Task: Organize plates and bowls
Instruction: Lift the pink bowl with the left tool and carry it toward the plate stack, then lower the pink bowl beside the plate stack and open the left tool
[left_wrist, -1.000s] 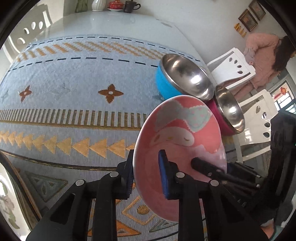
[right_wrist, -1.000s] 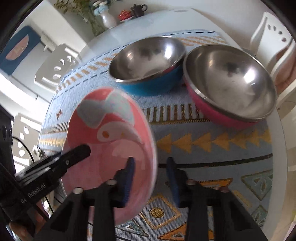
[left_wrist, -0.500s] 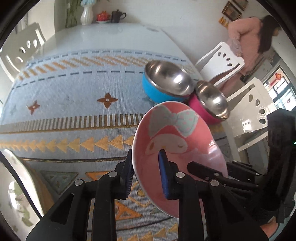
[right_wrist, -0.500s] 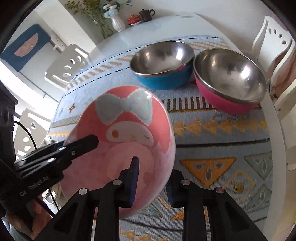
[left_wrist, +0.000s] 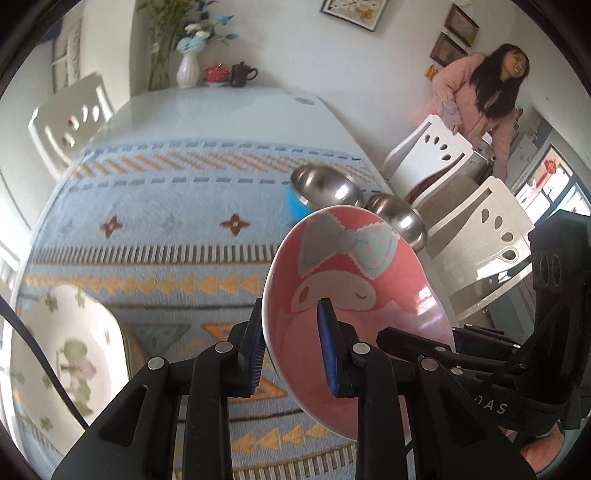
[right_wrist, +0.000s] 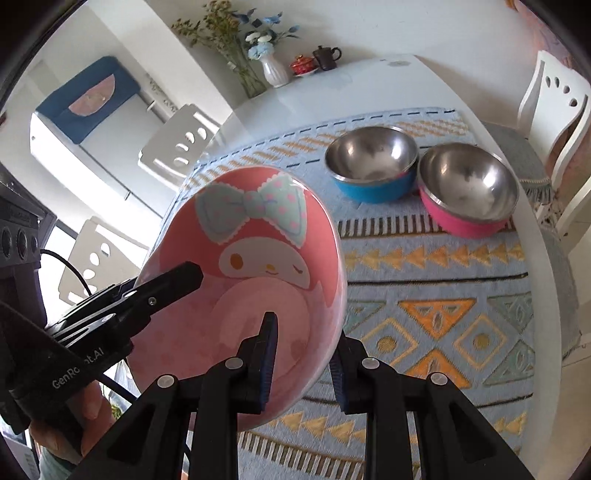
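A pink cartoon plate (left_wrist: 354, 295) (right_wrist: 251, 280) is held in the air above the patterned cloth, tilted. My left gripper (left_wrist: 291, 343) is shut on its left rim. My right gripper (right_wrist: 303, 354) is shut on its right rim; its black fingers (left_wrist: 413, 341) show at the plate's far side in the left wrist view. A blue steel bowl (right_wrist: 373, 168) (left_wrist: 317, 192) and a pink steel bowl (right_wrist: 467, 195) (left_wrist: 399, 219) stand side by side at the table's far right. A white floral plate (left_wrist: 62, 354) lies at the near left.
The table (left_wrist: 221, 110) carries a blue patterned cloth (right_wrist: 443, 291). A vase (right_wrist: 275, 72), a red pot and a dark teapot stand at the far end. White chairs (left_wrist: 476, 243) line both sides. A woman in pink (left_wrist: 476, 96) stands behind the right chairs.
Both grippers have lifted the pink plate up and back toward me; the bowls look farther off. The white floral plate has come into the left wrist view.
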